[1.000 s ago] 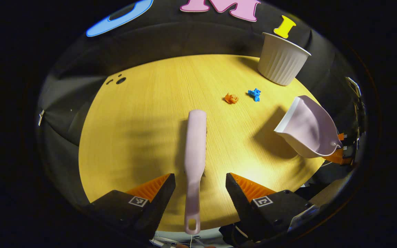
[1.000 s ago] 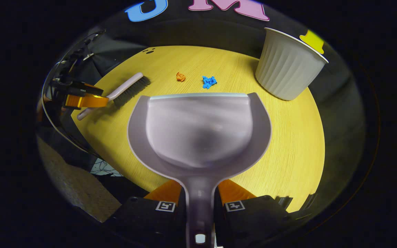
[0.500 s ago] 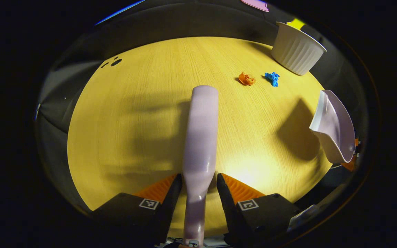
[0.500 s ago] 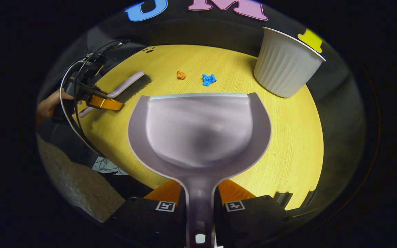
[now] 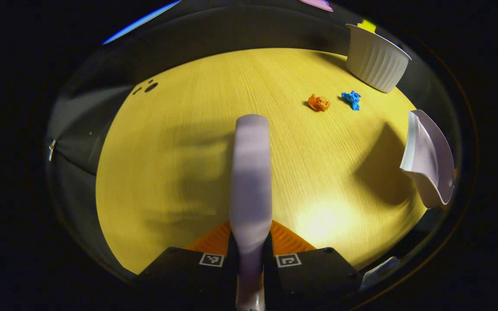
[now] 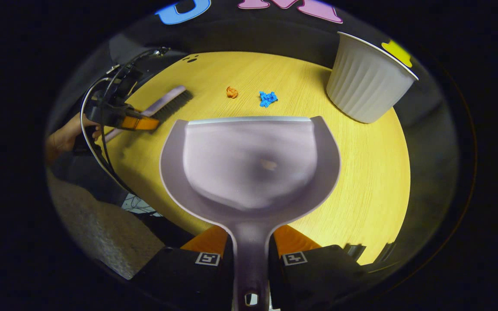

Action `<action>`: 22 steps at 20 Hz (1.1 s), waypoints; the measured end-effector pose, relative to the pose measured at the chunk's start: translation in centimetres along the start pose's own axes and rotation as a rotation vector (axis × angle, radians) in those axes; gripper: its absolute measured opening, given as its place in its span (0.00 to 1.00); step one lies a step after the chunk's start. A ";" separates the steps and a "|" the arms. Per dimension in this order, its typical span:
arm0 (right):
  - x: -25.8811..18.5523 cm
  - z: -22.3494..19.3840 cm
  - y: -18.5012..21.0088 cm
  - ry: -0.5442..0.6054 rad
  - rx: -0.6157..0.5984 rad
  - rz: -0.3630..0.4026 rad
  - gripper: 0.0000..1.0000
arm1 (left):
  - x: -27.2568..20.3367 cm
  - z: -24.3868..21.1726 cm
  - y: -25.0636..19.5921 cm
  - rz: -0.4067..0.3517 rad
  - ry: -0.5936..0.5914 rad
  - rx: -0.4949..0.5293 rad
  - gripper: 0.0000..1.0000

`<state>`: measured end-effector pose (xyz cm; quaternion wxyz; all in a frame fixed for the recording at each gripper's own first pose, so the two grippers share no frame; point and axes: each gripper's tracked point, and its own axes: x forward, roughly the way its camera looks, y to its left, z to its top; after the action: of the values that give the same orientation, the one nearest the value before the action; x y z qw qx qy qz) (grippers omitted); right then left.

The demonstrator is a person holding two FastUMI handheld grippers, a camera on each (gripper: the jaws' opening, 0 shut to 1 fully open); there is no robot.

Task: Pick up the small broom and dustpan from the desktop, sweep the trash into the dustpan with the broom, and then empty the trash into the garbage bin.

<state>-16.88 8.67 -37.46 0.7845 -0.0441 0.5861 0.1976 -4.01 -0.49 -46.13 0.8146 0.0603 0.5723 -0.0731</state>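
Left claw [image 5: 249,255]: fingers pressed on the broom [image 5: 251,172] handle, the broom's long axis running straight out ahead of the claw over the surface [image 5: 180,181]. Beyond its tip and off to the right lie the orange scrap [image 5: 318,103] and blue scrap [image 5: 352,99], near each other but apart; the broom is well short of them. Right claw [image 6: 250,255]: clamped on the dustpan [image 6: 249,168] handle, lip pointing at the scraps, just short of the blue one. Garbage bin [image 6: 368,84] stands far right. Likely next: broom swings right and past the scraps, then draws them toward the pan.
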 end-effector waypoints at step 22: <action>4.9 1.5 -3.4 0.160 -0.092 0.011 0.34 | 5.3 14.4 -10.8 -0.306 -0.025 0.596 0.28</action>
<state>-13.19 7.30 -42.16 0.7312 -0.0925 0.6375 0.2245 8.99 -14.01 -46.41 0.7476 0.2084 0.5180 -0.3596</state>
